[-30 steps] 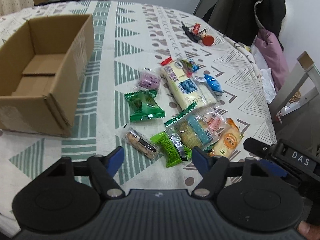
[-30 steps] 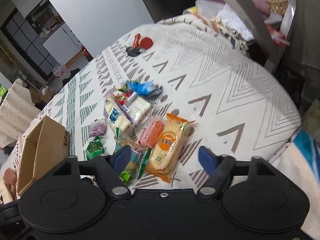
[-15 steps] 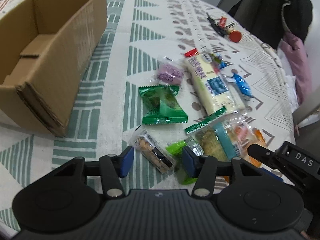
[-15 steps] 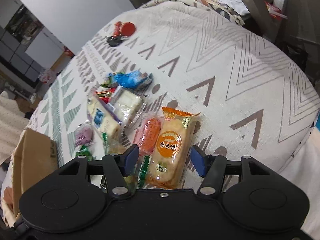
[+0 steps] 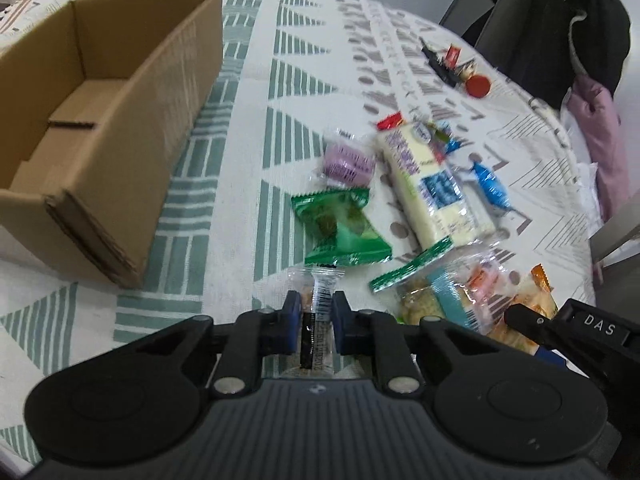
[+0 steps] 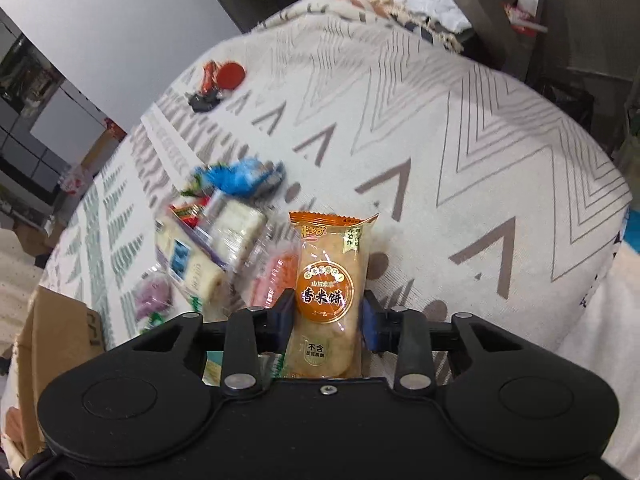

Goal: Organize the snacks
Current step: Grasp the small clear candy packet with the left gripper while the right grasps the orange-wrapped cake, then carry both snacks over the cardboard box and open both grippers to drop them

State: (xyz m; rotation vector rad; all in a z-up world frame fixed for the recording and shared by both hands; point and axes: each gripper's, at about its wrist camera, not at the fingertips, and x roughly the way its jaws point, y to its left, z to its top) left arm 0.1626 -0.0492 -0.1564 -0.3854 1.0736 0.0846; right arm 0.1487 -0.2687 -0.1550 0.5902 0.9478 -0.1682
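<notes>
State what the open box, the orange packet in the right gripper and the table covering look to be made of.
Box: brown corrugated cardboard, matte; fluted layers show at its cut corner.
Orange packet: thin glossy plastic film, partly clear; glare, crimped top edge.
Table covering: probably woven fabric, matte, printed with triangles and zigzags; it drapes softly over the edge.

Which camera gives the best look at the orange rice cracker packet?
Right wrist: the orange rice cracker packet fills the centre between the right gripper fingers, label readable. Left wrist shows only an orange corner behind that gripper.
</notes>
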